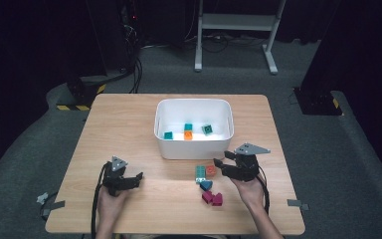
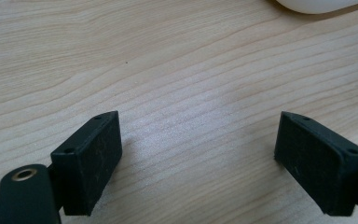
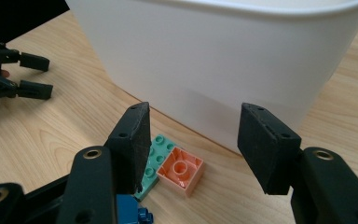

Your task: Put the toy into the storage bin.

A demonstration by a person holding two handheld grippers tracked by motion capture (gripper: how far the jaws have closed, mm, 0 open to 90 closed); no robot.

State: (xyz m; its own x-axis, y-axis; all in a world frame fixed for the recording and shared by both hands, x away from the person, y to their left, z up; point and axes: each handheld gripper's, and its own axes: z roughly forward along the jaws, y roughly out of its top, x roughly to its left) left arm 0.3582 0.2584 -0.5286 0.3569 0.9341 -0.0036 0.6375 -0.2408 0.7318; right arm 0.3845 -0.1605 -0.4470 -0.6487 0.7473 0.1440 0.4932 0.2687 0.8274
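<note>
The right gripper [image 3: 193,149], jaws spread and holding nothing, hangs just above the orange brick [image 3: 181,171], which sits low in the frame's centre between them, touching the mint brick [image 3: 157,157] on its left, the white bin [image 3: 223,60] close behind. The left gripper [image 1: 129,179], also apart, rests far off at lower left.

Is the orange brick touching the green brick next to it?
Touching. In the right gripper view the orange brick lies flush against the green brick, with no gap between their sides. The high view shows them side by side too.
</note>
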